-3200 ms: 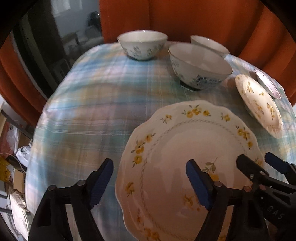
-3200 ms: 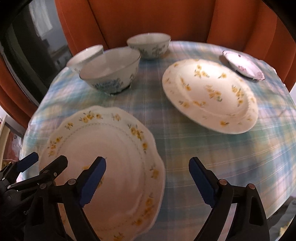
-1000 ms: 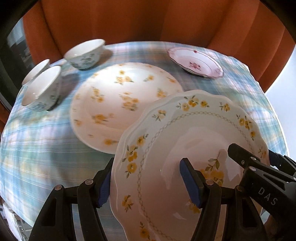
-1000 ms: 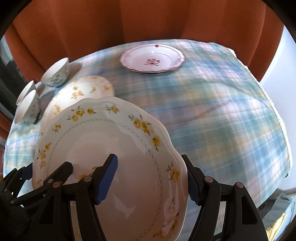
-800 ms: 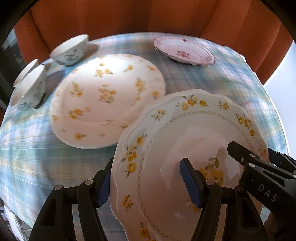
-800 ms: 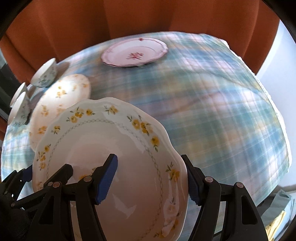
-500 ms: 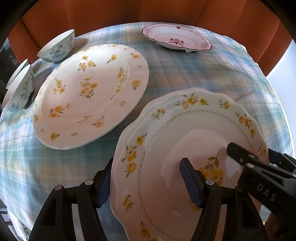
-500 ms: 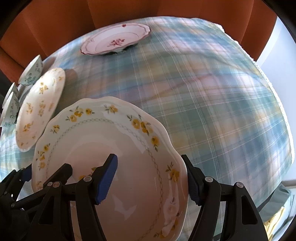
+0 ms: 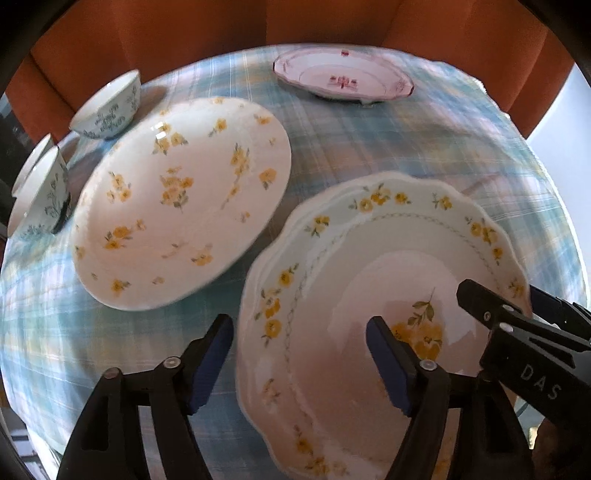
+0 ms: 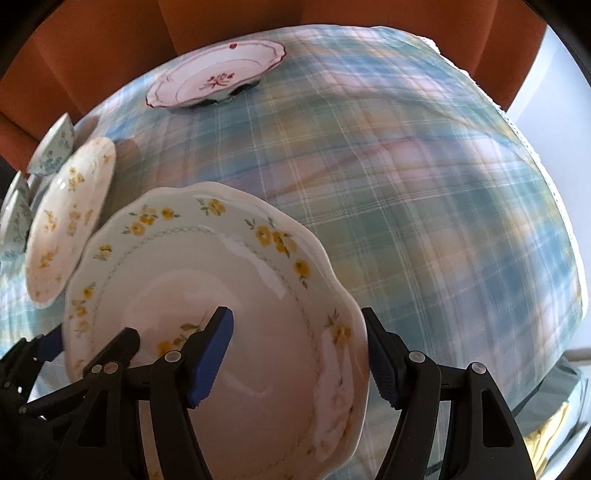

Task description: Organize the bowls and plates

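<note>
A scalloped plate [image 9: 369,266] with a ring of yellow flowers lies low over the plaid tablecloth [image 9: 369,147], near the table's front right. My left gripper [image 9: 299,363] straddles the plate's left rim. Its jaws are opening, and a narrow gap shows between the outer finger and the rim. My right gripper [image 10: 299,362] straddles the right rim of the same plate [image 10: 184,277]. Its jaws are opening too, with the outer pad close beside the rim and the inner one over the well. Each gripper shows in the other's view, the right gripper [image 9: 517,332] and the left gripper [image 10: 55,350].
A large round plate [image 9: 177,214] with scattered yellow flowers sits just left of the scalloped one. A pink-edged plate [image 9: 343,79] is at the back. Blue-patterned bowls [image 9: 107,110] stand at the far left, one bowl [image 9: 40,199] nearer. Orange upholstery [image 9: 184,29] surrounds the table. The table edge [image 10: 561,221] falls away on the right.
Both grippers carried the scalloped plate rightward past the bowls and the big flowered plate, then lower. A gap has appeared between the left gripper's outer finger and the rim.
</note>
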